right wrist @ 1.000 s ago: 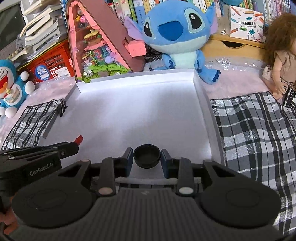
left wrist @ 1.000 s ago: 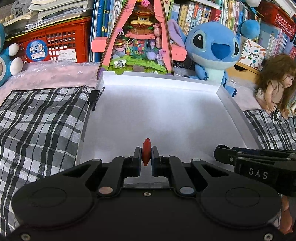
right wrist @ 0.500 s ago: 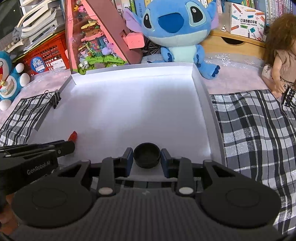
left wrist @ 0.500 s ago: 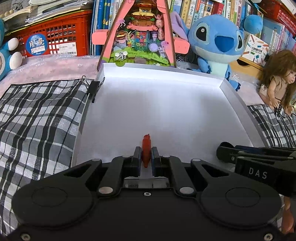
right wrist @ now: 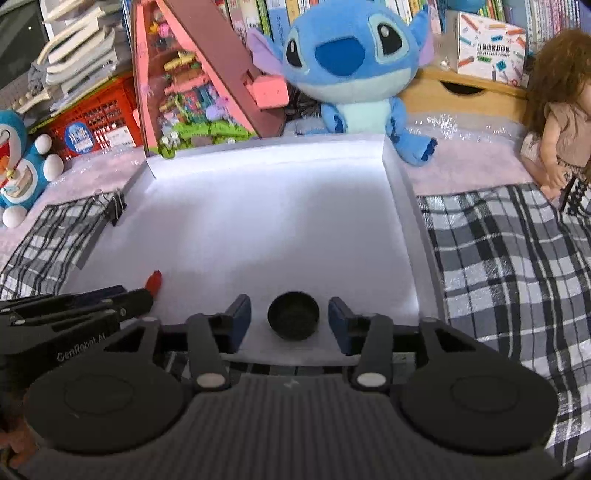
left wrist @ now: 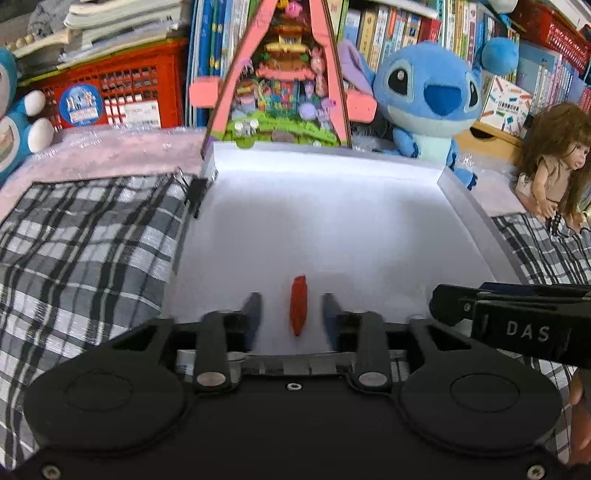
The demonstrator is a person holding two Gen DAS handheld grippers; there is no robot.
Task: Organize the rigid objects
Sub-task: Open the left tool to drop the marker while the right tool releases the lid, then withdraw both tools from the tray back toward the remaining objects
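Left wrist: left gripper jaws opening around slim red piece, untouched. Right gripper opening around round black cap, near tray edge.

Doll cut off at right edge, crate label text blurred unreadable

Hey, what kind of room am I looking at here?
Probably a child's bedroom or playroom: a blue plush toy, a doll and shelves of children's books stand behind the white tray.
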